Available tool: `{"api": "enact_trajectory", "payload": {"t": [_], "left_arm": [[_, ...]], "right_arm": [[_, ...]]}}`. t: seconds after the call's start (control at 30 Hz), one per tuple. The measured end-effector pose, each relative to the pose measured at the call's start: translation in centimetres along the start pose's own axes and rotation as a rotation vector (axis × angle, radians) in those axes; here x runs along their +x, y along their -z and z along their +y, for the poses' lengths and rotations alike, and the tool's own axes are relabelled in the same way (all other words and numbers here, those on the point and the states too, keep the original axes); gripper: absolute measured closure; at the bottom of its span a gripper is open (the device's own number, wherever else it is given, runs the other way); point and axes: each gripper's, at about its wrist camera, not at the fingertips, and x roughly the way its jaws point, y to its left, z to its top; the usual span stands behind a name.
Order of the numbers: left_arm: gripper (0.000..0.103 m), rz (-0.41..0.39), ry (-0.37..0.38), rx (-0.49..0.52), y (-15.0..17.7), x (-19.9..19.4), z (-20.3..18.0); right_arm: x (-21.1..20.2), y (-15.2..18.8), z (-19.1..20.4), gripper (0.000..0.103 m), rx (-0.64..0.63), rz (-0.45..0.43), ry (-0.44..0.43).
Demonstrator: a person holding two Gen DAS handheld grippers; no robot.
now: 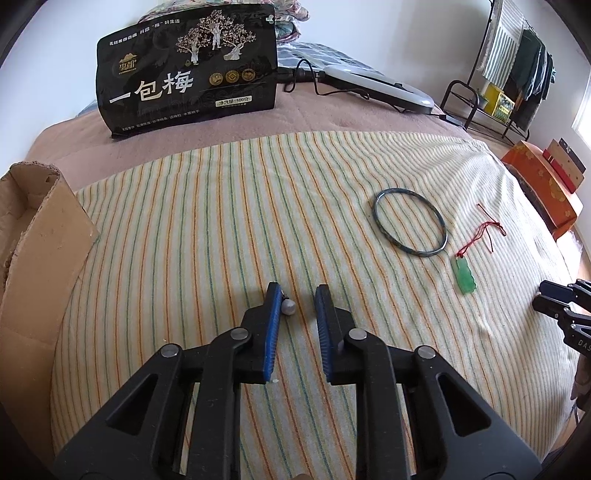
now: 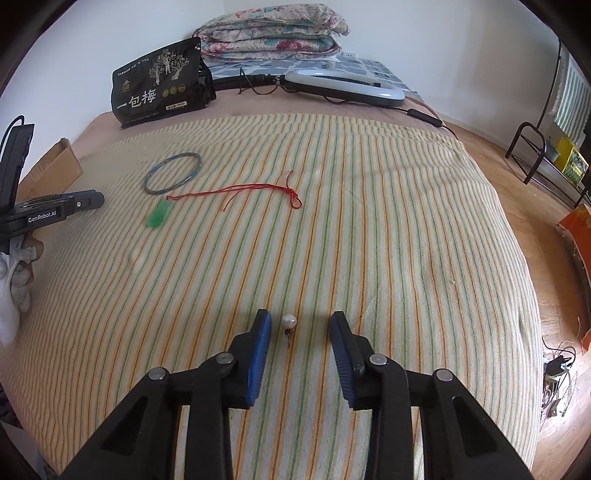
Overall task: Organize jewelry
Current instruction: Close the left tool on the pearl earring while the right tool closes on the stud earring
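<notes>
Two pearl earrings lie on the striped cloth [image 1: 221, 206]. One pearl earring [image 1: 289, 306] sits between the blue pads of my left gripper [image 1: 298, 291], against the left pad and apart from the right one. The other pearl earring [image 2: 289, 320] lies between the fingers of my right gripper [image 2: 301, 317], closer to the left finger, with gaps on both sides. Both grippers stand open and angled down at the cloth. A blue-green bangle [image 1: 375, 212] and a green jade pendant [image 1: 465, 277] on a red cord [image 1: 484, 229] lie farther off.
A cardboard box [image 1: 37, 229] stands at the cloth's left edge. A black snack bag [image 1: 188, 74] and a grey corded device [image 1: 380, 88] lie beyond. An orange box [image 1: 543, 188] is at the right. A folded quilt [image 2: 273, 33] sits at the back.
</notes>
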Motion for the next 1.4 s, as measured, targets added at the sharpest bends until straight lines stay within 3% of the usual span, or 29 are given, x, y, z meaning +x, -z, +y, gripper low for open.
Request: {"api": "enact_trajectory", "payload": {"t": [0.27,0.9,1.4], "left_arm": [[0.095,-0.004,-0.009,0.022,0.2,-0.2,-0.3],[0.096,-0.059,0.02,-0.023,-1.1,-3.5,0.3],[0.096,-0.199,0.008,-0.039,-3.5,-12.8,2.5]], "right_arm": [[0.0,0.0,0.2,0.096,-0.01,0.003,-0.033],[-3.9,-1.5,1.4,0.097,-0.025,-0.091,-0.052],[-9.4,-4.3,7.9,0.097,-0.126,-0.218,-0.126]]}}
